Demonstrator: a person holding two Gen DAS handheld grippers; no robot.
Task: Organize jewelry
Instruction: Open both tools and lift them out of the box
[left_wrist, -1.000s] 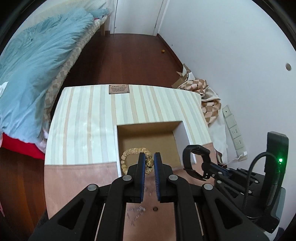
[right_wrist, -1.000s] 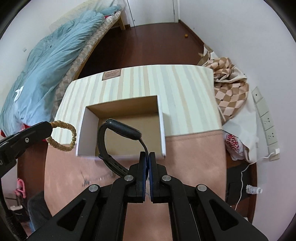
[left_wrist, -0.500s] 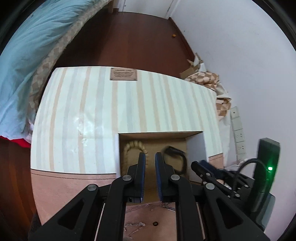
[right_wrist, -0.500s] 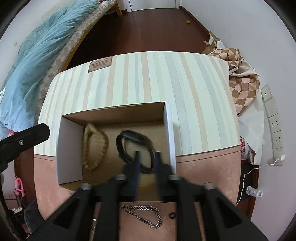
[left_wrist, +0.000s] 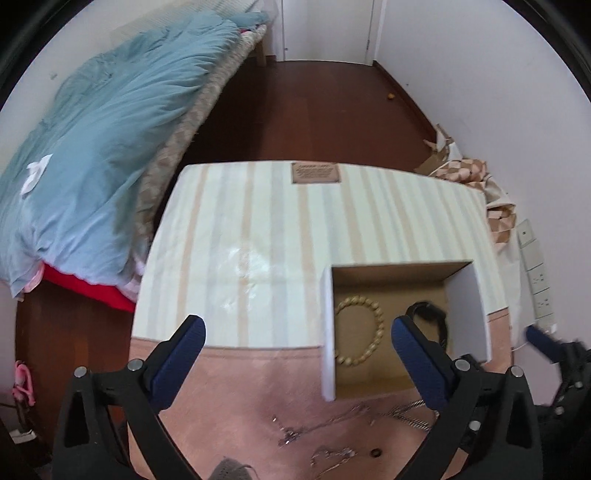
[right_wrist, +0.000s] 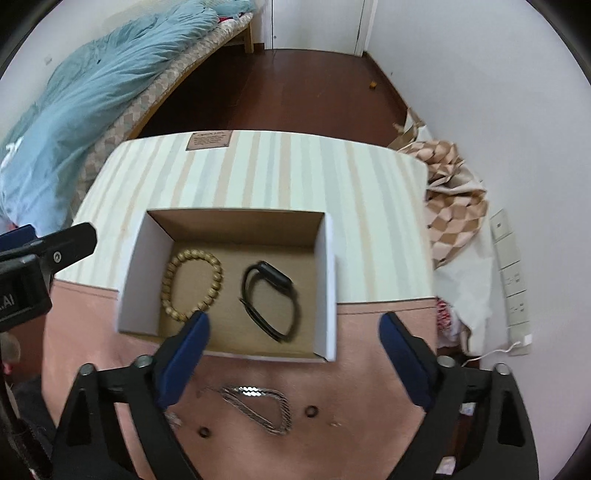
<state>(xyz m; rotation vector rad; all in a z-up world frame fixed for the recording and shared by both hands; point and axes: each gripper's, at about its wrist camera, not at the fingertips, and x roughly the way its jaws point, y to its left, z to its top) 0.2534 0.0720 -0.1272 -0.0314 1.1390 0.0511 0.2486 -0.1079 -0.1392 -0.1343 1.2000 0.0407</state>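
Note:
An open cardboard box (right_wrist: 325, 280) with white walls stands on the table; it also shows in the left wrist view (left_wrist: 328, 332). Inside lie a wooden bead bracelet (right_wrist: 192, 284) (left_wrist: 360, 332) and a black wristband (right_wrist: 271, 301) (left_wrist: 430, 317), side by side. On the pink mat in front of the box lie a silver chain (right_wrist: 258, 404) (left_wrist: 410, 413), two small dark rings (right_wrist: 312, 411) (right_wrist: 204, 431) and thin chains (left_wrist: 295, 435). My left gripper (left_wrist: 295, 343) is open and empty, left of the box. My right gripper (right_wrist: 291, 339) is open and empty above the box's near wall.
The table has a striped cloth (right_wrist: 295, 177) at the far half and a pink mat (right_wrist: 362, 424) at the near half. A bed with a blue quilt (left_wrist: 92, 147) stands to the left. Checked fabric (right_wrist: 450, 206) and wall sockets (right_wrist: 513, 280) are to the right.
Both grippers opened wide and pulled back. The bead bracelet and the black wristband, held one second ago, now lie in the box.

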